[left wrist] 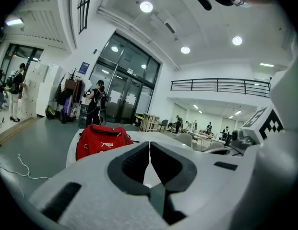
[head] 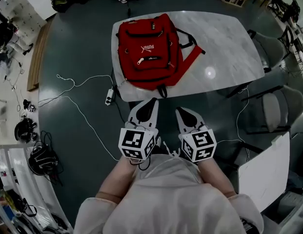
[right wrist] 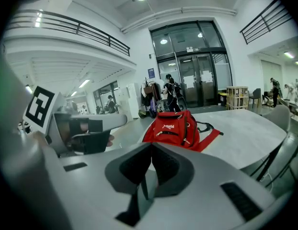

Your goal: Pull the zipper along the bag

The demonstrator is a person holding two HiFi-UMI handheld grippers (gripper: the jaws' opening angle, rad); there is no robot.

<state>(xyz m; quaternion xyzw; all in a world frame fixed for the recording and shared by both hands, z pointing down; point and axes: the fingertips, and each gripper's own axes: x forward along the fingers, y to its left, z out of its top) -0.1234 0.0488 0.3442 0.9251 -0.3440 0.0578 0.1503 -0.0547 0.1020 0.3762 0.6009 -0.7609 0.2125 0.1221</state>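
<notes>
L gripper (left wrist: 149, 145): jaws together, nothing btwn | bag (left wrist: 101, 140): red, white logo, lies on white table (left wrist: 164, 137), ahead-left, well apart from jaws | cable (left wrist: 21, 169): white, on grey floor (left wrist: 41, 140) at left | person (left wrist: 97, 102) stands by glass doors (left wrist: 127, 99) behind bag | ceiling lights (left wrist: 146, 6) on | railed balcony (left wrist: 220, 86) upper right

The red backpack (head: 149, 50) looks like matt cloth; the pale marbled table (head: 229, 48) beneath is smooth and glossy.
</notes>
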